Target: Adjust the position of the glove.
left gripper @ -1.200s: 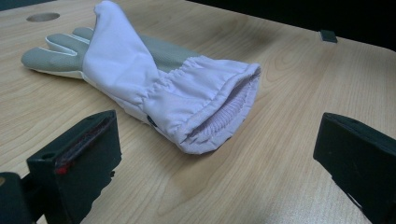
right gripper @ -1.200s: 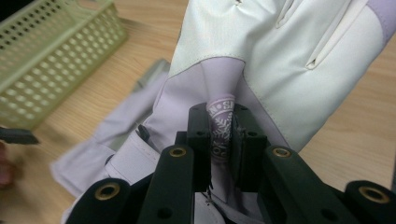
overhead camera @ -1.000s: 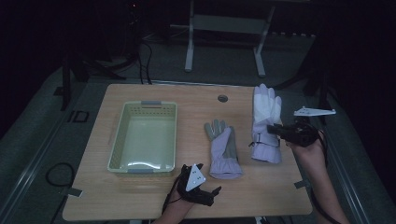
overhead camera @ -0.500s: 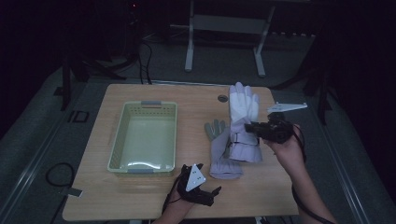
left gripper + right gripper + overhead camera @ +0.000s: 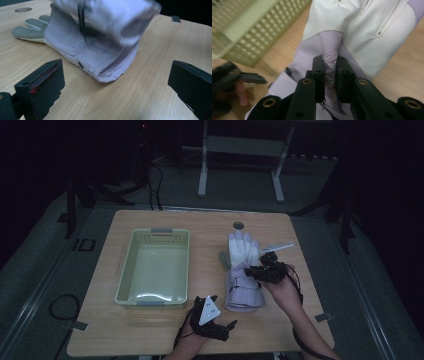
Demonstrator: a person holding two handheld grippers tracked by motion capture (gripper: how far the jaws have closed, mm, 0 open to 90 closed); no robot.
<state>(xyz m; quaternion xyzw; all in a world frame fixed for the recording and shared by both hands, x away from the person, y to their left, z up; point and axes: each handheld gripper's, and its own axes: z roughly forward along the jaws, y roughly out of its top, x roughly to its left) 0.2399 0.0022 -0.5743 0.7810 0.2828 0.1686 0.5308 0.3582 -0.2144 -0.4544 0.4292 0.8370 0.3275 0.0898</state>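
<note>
My right gripper (image 5: 329, 75) pinches a fold of the white glove (image 5: 362, 32) and holds it over the grey glove (image 5: 75, 42) lying on the table (image 5: 200, 225) right of the basket (image 5: 156, 268) — my left gripper (image 5: 115, 82) stands wide, empty, just before them.

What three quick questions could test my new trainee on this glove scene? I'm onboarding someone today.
1. True or false: the right gripper is shut on the white glove.
2. What lies under the white glove: A) a second glove, B) the basket, C) bare table?
3. How do the left gripper jaws stand?

Key: 1 true, pinching a fold. 2 A. 3 Open, nothing between them.
</note>
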